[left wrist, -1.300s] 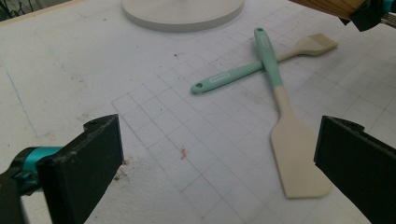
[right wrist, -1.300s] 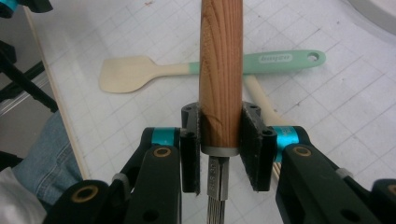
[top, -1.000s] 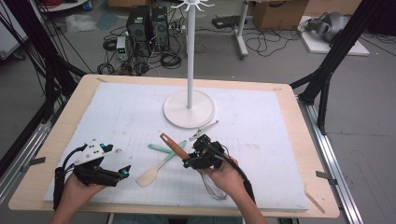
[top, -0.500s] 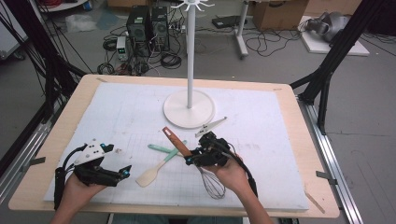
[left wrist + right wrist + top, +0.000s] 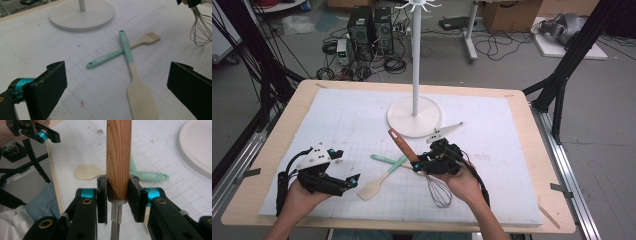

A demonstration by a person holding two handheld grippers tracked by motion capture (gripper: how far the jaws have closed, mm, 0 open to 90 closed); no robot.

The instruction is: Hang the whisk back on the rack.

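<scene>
- The right gripper [image 5: 424, 162] clamps the wooden-handled wire whisk [image 5: 432, 180], now lifted higher off the white mat [image 5: 337, 120] than a second ago.
- The left gripper [image 5: 347, 181], jaws apart and empty, is unchanged.

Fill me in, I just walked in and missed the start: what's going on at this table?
A person works with two hand-held grippers. The right gripper is clamped on the wooden handle of a whisk, tilting it above the mat. The left gripper hangs open near a spatula and a pastry brush lying crossed in front of the white stand.

black claw [image 5: 118, 197], teal collars, brass screws
</scene>
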